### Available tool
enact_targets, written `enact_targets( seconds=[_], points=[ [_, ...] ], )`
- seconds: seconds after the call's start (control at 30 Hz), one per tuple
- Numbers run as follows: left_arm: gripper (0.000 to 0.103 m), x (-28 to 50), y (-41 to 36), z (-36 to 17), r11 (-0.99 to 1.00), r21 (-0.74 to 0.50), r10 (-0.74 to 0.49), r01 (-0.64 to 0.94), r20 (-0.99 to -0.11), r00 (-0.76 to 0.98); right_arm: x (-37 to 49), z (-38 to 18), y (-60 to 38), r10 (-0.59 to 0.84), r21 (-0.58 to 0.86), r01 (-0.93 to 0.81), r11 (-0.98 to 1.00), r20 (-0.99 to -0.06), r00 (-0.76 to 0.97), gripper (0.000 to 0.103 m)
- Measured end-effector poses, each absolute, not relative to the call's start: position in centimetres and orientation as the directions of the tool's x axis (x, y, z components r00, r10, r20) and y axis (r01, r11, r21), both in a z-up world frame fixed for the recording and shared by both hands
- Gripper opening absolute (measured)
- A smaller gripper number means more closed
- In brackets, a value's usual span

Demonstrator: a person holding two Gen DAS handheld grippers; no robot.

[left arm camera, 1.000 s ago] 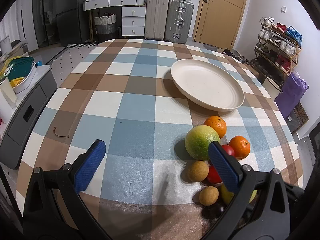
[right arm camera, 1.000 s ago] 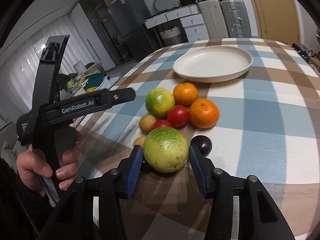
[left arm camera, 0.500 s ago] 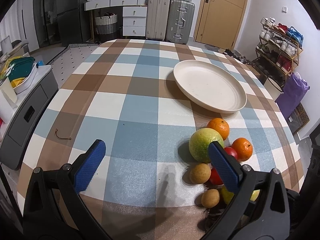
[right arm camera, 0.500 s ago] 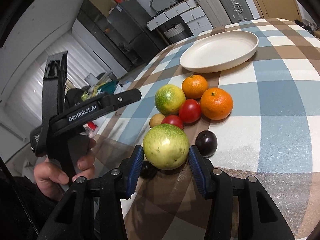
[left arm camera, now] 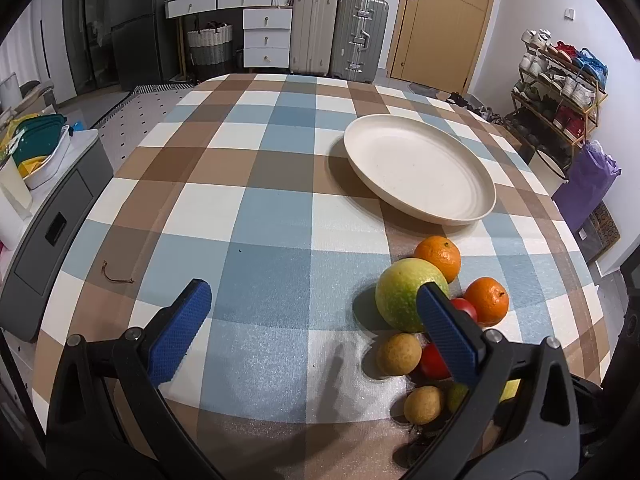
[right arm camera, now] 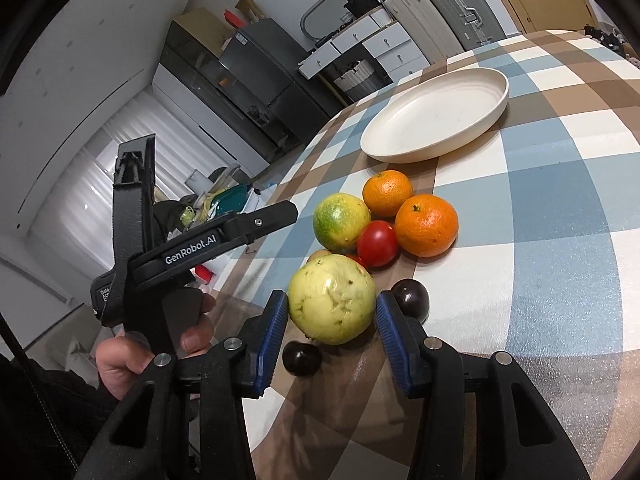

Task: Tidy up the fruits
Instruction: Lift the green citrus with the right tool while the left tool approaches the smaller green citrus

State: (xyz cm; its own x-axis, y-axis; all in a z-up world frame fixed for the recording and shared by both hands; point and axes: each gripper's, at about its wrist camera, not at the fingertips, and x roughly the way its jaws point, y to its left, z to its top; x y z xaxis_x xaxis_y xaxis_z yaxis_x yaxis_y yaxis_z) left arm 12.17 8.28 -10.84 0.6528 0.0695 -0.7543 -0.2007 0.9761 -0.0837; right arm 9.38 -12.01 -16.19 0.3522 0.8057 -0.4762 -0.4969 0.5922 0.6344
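My right gripper (right arm camera: 331,322) is shut on a pale green guava (right arm camera: 332,299) and holds it above the table, tilted. Below it lie two dark plums (right arm camera: 411,300), two tomatoes (right arm camera: 377,242), two oranges (right arm camera: 426,224) and a second green guava (right arm camera: 341,221). The cream plate (right arm camera: 436,116) stands empty beyond the pile. My left gripper (left arm camera: 316,334) is open and empty over the checked cloth, left of the pile: green guava (left arm camera: 404,294), oranges (left arm camera: 438,257), brown longans (left arm camera: 399,354) and the plate (left arm camera: 420,168).
The left gripper and the hand holding it (right arm camera: 160,264) show left of the fruit in the right wrist view. A small brown band (left arm camera: 116,278) lies on the cloth at left. A grey cabinet (left arm camera: 44,224) stands off the table's left edge.
My right gripper has lifted the pale guava off the table and tilted. My left gripper has drawn back slightly, still open.
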Motion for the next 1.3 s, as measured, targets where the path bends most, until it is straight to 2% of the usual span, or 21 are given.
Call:
enact_targets(
  seconds=[0.2, 0.3, 0.57, 0.83, 1.03, 1.3],
  points=[
    [0.102, 12.2, 8.3, -10.9, 0.976, -0.089, 0.068, -0.201, -0.747, 0.661, 8.6, -15.3, -9.6, 0.733, 0.517, -0.535, 0.668, -0.584, 0.349, 0.046],
    [0.102, 11.9, 8.4, -10.8, 0.975, -0.094, 0.064, -0.199, -0.743, 0.666, 8.6, -15.6, -8.7, 0.715, 0.510, -0.529, 0.679, -0.621, 0.319, 0.047],
    [0.102, 11.3, 9.0, -10.9, 0.971, -0.117, 0.053, -0.207, -0.741, 0.669, 9.5, -16.1, -8.8, 0.725, 0.546, -0.497, 0.675, -0.615, 0.309, 0.050],
    [0.102, 11.1, 9.3, -11.0, 0.972, -0.125, 0.043, -0.201, -0.744, 0.667, 9.7, -16.4, -8.5, 0.749, 0.571, -0.501, 0.651, -0.590, 0.301, 0.049],
    [0.102, 11.6, 9.3, -10.9, 0.973, -0.125, 0.036, -0.194, -0.747, 0.664, 9.2, -15.9, -10.0, 0.779, 0.602, -0.499, 0.623, -0.538, 0.323, 0.049],
    [0.102, 12.8, 8.5, -11.3, 0.975, -0.194, -0.078, -0.110, -0.757, 0.648, 9.2, -14.2, -12.3, 0.795, 0.604, -0.517, 0.607, -0.469, 0.385, 0.049]
  ],
)
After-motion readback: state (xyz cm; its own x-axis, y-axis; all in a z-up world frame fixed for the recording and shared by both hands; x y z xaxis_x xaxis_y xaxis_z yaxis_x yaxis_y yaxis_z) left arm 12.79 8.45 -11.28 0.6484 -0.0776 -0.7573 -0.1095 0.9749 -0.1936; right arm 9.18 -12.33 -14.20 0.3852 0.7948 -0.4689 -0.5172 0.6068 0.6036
